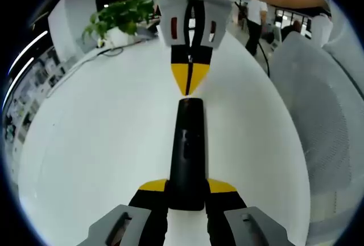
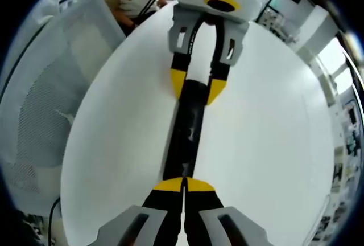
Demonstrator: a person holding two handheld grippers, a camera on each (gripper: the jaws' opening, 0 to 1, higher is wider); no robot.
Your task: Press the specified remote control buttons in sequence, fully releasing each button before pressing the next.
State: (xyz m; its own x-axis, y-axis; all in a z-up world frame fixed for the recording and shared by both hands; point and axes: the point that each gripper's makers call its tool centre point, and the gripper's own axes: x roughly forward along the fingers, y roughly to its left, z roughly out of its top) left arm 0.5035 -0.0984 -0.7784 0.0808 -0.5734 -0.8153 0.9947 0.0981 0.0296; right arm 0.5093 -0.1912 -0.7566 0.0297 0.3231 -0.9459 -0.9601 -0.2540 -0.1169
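Left gripper view: left fingers (image 1: 186,192) clamp the remote control (image 1: 187,152); right fingers (image 1: 188,81) (closed) just beyond.

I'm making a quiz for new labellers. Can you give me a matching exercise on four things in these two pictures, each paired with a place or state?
Things:
1. long black plastic remote control
2. left claw
3. right claw
4. leafy green potted plant

Places or states:
A. yellow tips shut together at the remote control's end
B. at the far edge of the round white table, in the left gripper view
C. lying on the table between the two claws
D. yellow tips on either side of the remote control's end

Pairs: 1-C, 2-D, 3-A, 4-B
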